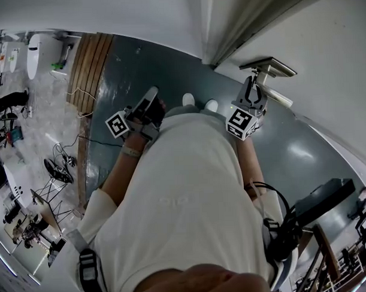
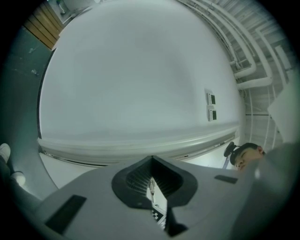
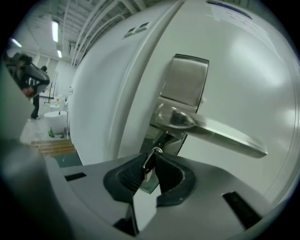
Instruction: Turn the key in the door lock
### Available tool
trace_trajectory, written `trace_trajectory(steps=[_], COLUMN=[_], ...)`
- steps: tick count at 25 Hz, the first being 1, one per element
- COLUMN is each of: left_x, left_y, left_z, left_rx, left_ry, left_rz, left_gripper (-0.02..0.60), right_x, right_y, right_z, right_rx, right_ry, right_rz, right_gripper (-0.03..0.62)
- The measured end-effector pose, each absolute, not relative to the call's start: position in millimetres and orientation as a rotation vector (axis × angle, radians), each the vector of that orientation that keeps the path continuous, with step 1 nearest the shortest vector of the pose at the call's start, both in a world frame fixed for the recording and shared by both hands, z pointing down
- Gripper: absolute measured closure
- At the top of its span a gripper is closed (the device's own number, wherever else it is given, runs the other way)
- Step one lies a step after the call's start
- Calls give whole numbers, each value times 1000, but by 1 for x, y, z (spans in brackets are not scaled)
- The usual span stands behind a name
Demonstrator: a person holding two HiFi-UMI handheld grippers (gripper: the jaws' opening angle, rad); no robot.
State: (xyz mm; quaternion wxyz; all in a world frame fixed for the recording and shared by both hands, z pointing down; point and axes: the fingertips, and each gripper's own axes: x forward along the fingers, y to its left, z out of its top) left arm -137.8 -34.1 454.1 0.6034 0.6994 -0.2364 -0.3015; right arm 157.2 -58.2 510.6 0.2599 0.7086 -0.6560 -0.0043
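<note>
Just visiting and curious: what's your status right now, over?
Right gripper jaws clamped on key in lock under lever handle. Left gripper jaws together, empty. Nothing blocking.

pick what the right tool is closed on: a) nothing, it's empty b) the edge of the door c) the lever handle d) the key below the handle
d: the right gripper view shows the right tool pinching the key, which sits just under the lever handle.
</note>
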Motion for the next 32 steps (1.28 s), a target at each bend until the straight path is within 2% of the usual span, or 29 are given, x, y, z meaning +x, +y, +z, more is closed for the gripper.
trace_trajectory(steps=[12,22,32], left_x=[-135,-138,-136], left_y=[-36,-39,-38], left_z=[456,456,459], left_rx=[1610,1598,1583], left_ry=[-543,-549,-550], left_rz=[-694,-702,-712], left_gripper=[574,574,574], right_x=[166,163,166], right_y=[-62,-60,-58], right_z=[518,520,527], right_rx=[2161,2128,1960], right_ry=[-2140,-2280,-2339], right_rz=[933,1964,2557], right_gripper=[539,554,553])
